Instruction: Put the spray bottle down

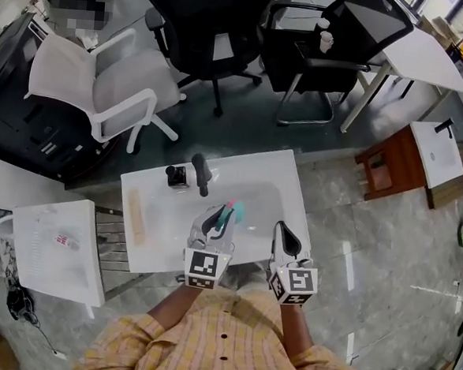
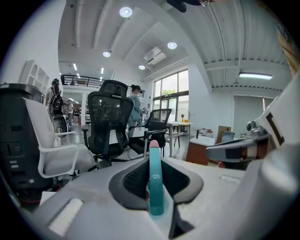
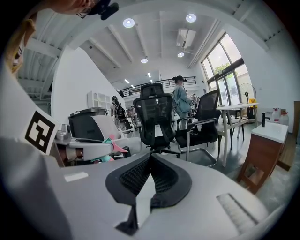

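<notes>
The spray bottle [image 1: 234,213] is teal with a pink tip, and my left gripper [image 1: 217,217] is shut on it above the white sink top [image 1: 158,215]. The left gripper view has the teal bottle [image 2: 155,180] standing upright between the two dark pads, its pink tip poking out above them. My right gripper [image 1: 283,233] hovers just to the right, over the sink top's near right corner. Its jaws [image 3: 151,162] meet at the tips with nothing between them. From the right gripper view the left gripper [image 3: 91,151] shows at the left with the bottle's teal and pink head [image 3: 108,148].
A black faucet [image 1: 201,173] and a small dark object [image 1: 177,176] stand at the sink top's far edge. A white chair [image 1: 104,84] and black office chairs [image 1: 211,28] lie beyond. A wooden cabinet with a basin [image 1: 411,161] is at right, a white unit [image 1: 57,247] at left.
</notes>
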`<state>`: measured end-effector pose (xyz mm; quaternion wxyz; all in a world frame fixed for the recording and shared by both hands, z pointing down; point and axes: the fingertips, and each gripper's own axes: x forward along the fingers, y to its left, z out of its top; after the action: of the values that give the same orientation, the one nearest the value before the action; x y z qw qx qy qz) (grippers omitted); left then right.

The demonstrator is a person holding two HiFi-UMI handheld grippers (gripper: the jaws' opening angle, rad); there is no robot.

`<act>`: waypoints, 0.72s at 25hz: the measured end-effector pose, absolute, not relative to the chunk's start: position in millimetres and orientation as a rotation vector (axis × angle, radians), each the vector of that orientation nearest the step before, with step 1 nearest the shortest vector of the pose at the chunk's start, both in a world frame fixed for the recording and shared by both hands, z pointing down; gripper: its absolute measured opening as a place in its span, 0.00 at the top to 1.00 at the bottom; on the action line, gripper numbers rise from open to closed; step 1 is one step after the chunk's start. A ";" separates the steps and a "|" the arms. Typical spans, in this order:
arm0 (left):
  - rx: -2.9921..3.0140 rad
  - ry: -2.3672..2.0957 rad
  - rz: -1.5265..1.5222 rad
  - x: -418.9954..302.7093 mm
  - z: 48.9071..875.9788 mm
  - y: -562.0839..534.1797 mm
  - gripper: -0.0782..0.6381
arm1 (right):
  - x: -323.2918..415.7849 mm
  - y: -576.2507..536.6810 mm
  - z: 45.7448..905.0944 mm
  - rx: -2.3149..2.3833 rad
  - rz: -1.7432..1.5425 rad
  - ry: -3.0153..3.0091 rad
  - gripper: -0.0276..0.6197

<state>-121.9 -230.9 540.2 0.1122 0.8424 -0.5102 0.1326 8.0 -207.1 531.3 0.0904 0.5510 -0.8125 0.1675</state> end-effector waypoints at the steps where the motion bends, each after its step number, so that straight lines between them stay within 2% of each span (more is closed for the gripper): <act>1: 2.469 -1.506 0.398 -120.7 541.8 -235.1 0.79 | 7.7 -210.2 532.6 1.627 0.500 -2.423 0.96; 18: 2.437 -1.536 0.470 -82.5 563.7 -303.4 0.79 | 38.3 -248.0 563.9 1.545 0.575 -2.443 0.96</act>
<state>-82.5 -303.4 563.7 0.1113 0.8297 -0.5231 0.1601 38.3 -248.0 563.9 0.0970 0.5218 -0.8250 0.1942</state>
